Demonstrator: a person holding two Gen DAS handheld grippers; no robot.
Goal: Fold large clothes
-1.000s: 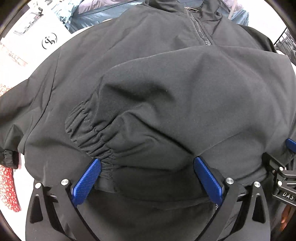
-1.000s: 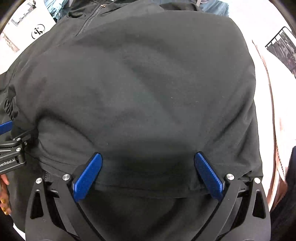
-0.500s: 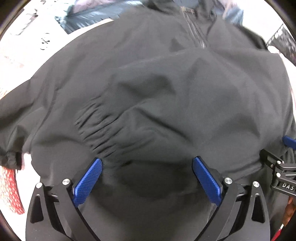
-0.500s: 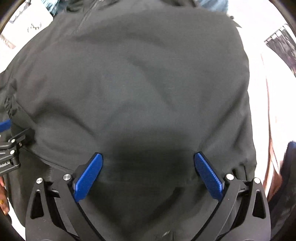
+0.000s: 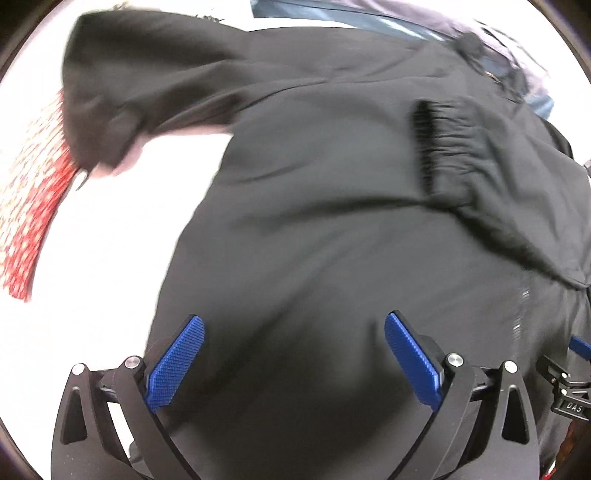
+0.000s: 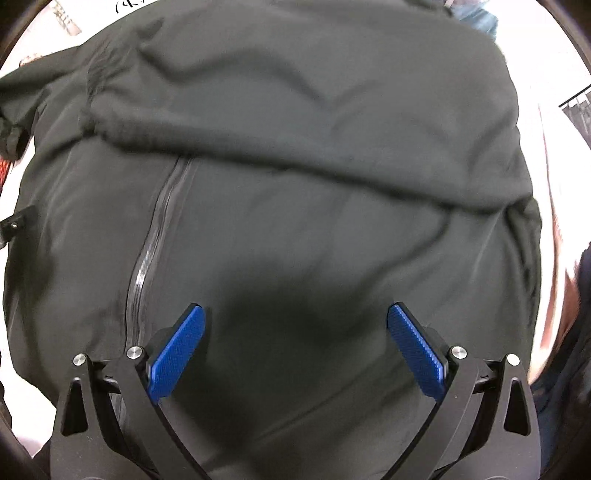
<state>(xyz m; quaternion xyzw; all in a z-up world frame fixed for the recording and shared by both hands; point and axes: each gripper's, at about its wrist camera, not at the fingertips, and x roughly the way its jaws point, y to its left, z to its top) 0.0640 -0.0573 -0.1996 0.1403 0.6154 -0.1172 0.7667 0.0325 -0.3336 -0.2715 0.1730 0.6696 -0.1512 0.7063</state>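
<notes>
Spanning black jacket (image 6: 295, 184), both tools' jaws apart.

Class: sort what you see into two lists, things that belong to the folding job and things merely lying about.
Belongs to the job:
black jacket
left gripper
right gripper

Lying about:
red patterned cloth
bluish garment

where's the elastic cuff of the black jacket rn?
Left wrist view, upper right: the gathered elastic cuff ends a sleeve folded across the black jacket, well beyond the open left gripper.
</notes>
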